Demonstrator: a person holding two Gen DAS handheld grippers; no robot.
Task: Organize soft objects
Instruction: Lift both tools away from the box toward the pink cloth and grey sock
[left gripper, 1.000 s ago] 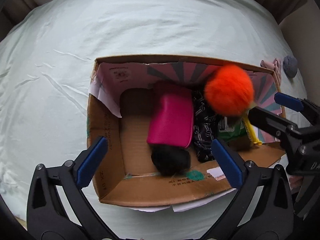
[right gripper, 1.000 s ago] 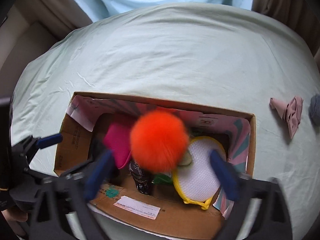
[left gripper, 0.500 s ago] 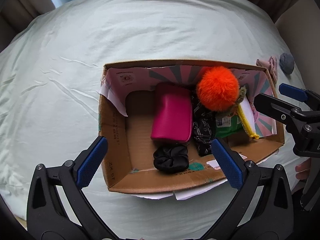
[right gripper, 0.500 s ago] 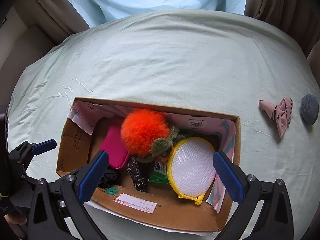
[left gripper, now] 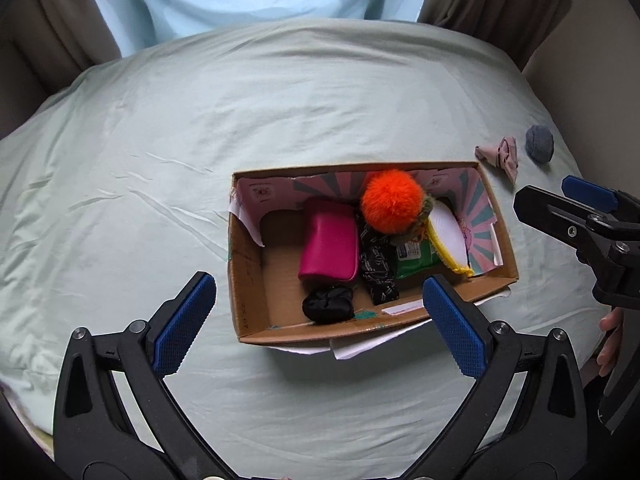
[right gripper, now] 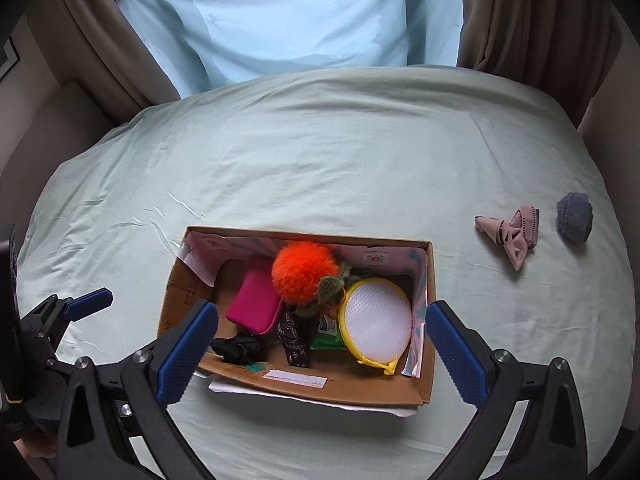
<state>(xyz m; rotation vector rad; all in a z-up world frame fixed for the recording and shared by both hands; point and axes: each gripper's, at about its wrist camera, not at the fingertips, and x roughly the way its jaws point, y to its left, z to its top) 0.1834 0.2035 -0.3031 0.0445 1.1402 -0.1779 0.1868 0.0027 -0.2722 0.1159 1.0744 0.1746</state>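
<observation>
grippers: left gripper (left gripper: 316,308) and right gripper (right gripper: 320,344) both wide, empty
next: pink cloth (right gripper: 510,236) on bed (right gripper: 320,168)
tip: pinch the bunched middle, lift clear, drop into box (right gripper: 424,392)

Cardboard box (right gripper: 428,320) sits at centre on the pale sheet (right gripper: 320,168). Inside: orange pompom (right gripper: 304,276) atop the contents, pink pouch (right gripper: 254,308) at its 8 o'clock, yellow-rimmed mesh pad (right gripper: 378,328) at 4 o'clock. Pink cloth (right gripper: 512,234) and grey ball (right gripper: 575,218) lie at 2 o'clock, outside. Right gripper (right gripper: 320,344) spread wide, empty.
</observation>
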